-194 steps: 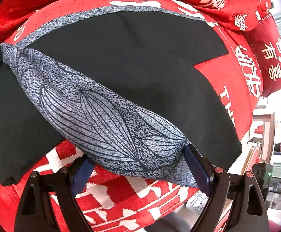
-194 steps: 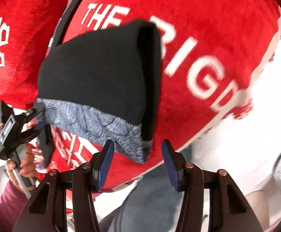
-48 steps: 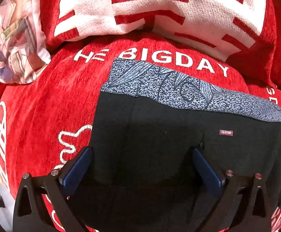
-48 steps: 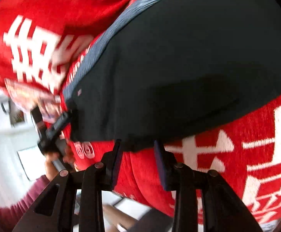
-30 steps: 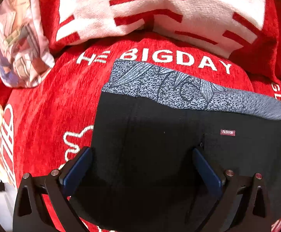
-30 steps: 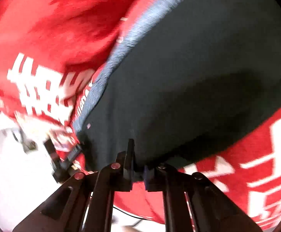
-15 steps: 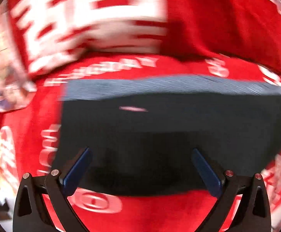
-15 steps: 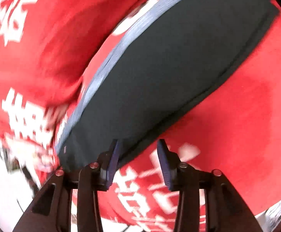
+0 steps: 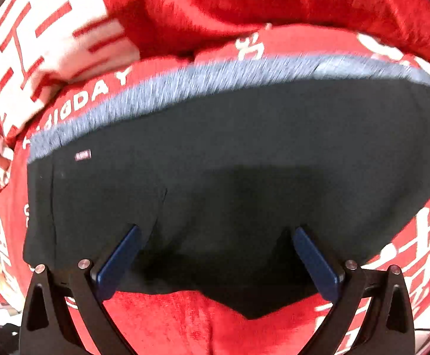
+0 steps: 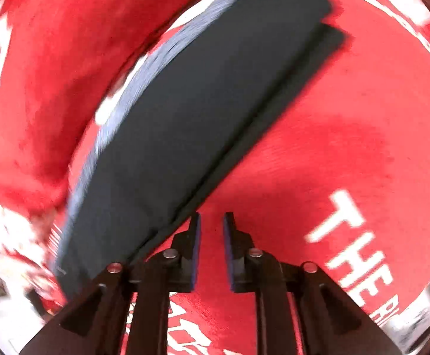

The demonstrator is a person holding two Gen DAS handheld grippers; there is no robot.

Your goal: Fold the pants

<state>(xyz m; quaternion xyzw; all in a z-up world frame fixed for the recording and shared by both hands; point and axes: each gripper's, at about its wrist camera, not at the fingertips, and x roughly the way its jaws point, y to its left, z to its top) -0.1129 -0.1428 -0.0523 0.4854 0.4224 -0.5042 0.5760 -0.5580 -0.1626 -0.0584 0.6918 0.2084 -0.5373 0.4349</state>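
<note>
Red blanket (image 9: 185, 319) under folded black pants (image 9: 244, 153) (grey waistband); left gripper (image 9: 215, 254) spread wide, right gripper (image 10: 212, 233) closing on nothing.

The red blanket (image 10: 362, 136) reads "THE" in white; elsewhere "IGDAY".

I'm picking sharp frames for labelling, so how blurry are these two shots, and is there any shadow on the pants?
Left wrist view: grey waistband streaked by motion blur, dark shadow on the pants. Right wrist view: blanket lettering smeared, gripper sharp.
</note>
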